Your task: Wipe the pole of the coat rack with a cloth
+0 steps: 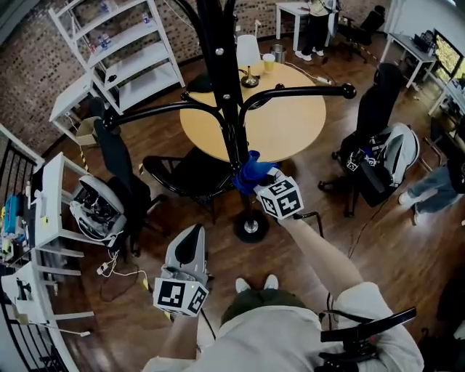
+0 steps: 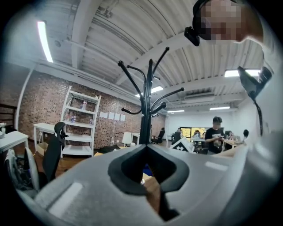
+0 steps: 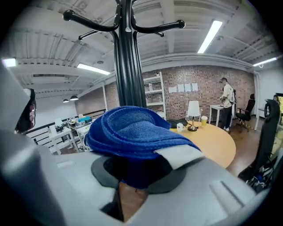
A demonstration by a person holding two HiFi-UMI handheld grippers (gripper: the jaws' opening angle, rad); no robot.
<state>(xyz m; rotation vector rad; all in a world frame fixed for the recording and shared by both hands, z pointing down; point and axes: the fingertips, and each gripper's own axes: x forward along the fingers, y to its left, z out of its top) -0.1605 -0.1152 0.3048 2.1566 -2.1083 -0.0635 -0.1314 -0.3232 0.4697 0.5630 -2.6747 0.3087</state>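
Note:
The black coat rack pole (image 1: 231,123) rises from its round base (image 1: 251,227) in front of me, with curved hooks (image 1: 305,91) spreading out above. My right gripper (image 1: 256,178) is shut on a folded blue cloth (image 1: 249,168), which lies against the lower part of the pole. In the right gripper view the cloth (image 3: 132,132) bulges over the right gripper (image 3: 137,154), and the pole (image 3: 128,79) stands right behind it. My left gripper (image 1: 190,243) hangs low at the left, apart from the rack, shut on nothing. From the left gripper (image 2: 146,150) the pole (image 2: 147,110) shows further off.
A round wooden table (image 1: 290,116) with a lamp (image 1: 248,58) stands just behind the rack. Black office chairs (image 1: 189,174) (image 1: 374,109) flank it, one bearing a backpack (image 1: 389,156). White shelving (image 1: 123,51) and desks (image 1: 51,218) line the left. A person (image 1: 316,22) stands far back.

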